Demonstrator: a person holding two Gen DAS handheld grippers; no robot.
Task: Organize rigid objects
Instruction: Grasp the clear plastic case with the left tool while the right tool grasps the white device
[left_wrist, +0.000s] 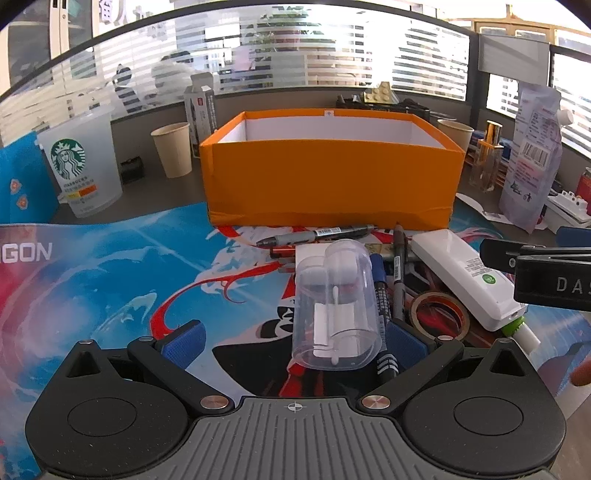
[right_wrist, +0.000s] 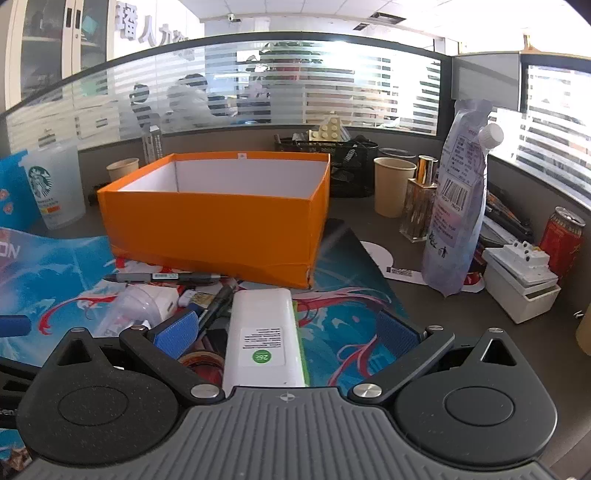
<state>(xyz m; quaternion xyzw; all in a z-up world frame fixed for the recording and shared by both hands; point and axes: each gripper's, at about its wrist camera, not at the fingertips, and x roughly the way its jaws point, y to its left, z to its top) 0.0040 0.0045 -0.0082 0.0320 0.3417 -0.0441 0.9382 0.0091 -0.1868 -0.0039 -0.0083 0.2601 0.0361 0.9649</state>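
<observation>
The box (left_wrist: 332, 184) stands empty behind the pile; the left gripper (left_wrist: 291, 341), jaws apart, straddles the clear case (left_wrist: 334, 314), which could skid sideways; the right gripper (right_wrist: 288, 328), also agape, may tip the remote (right_wrist: 264, 332).

the orange box (right_wrist: 214, 221) stands open-topped, its white inside bare as far as can be seen, so the way in from above is free. just in front of its near wall, a pile blocks the mat (left_wrist: 110, 288): a black pen (left_wrist: 317, 234) along the wall, a clear plastic case (left_wrist: 336, 306), markers (left_wrist: 398, 273), a tape roll (left_wrist: 439, 314) and a white device (right_wrist: 264, 332). left of the box stand a paper cup (left_wrist: 173, 147) and a starbucks cup (left_wrist: 79, 166); right of it a second paper cup (right_wrist: 393, 184), a glass bottle (right_wrist: 419, 199) and a tall pouch (right_wrist: 458, 206). the mat front-left of the box lies bare.
</observation>
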